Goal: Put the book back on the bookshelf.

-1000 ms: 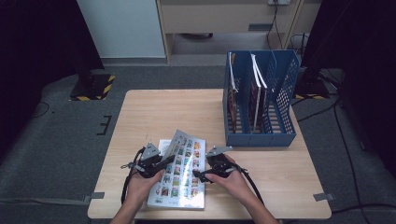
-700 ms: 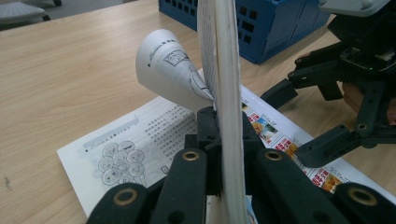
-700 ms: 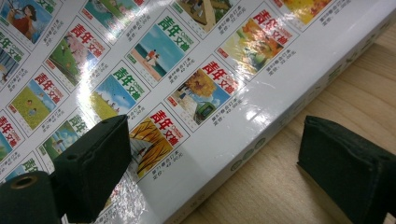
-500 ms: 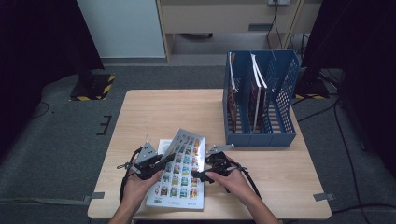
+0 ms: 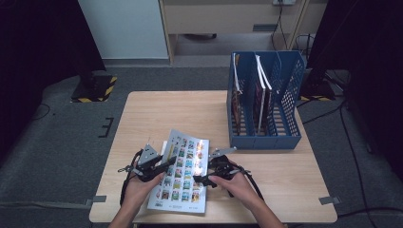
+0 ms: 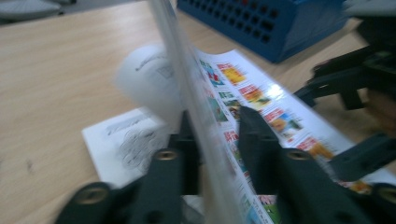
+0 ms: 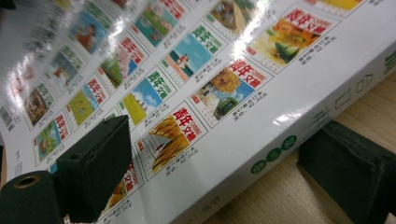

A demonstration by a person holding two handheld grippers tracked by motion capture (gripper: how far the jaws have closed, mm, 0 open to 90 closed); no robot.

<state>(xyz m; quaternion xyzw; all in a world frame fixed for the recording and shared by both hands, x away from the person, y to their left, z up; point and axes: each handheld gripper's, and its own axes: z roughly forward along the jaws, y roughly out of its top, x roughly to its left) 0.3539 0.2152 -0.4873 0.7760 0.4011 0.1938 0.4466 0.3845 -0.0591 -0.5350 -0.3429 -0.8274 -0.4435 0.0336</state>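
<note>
The left gripper (image 5: 159, 166) has just been opening its jaws; the lifted cover (image 6: 187, 93) stands between them untouched, seemingly freed so the book (image 5: 183, 173) can fall shut. That book lies flat on the bench (image 5: 166, 114) between both grippers, its long axis running from the person's edge toward the blue file rack (image 5: 266, 107), spine to the right. The right gripper (image 7: 210, 172) straddles the spine, one jaw on the cover, one beside it on the wood, probably steadying; whether they press cannot be told.
</note>
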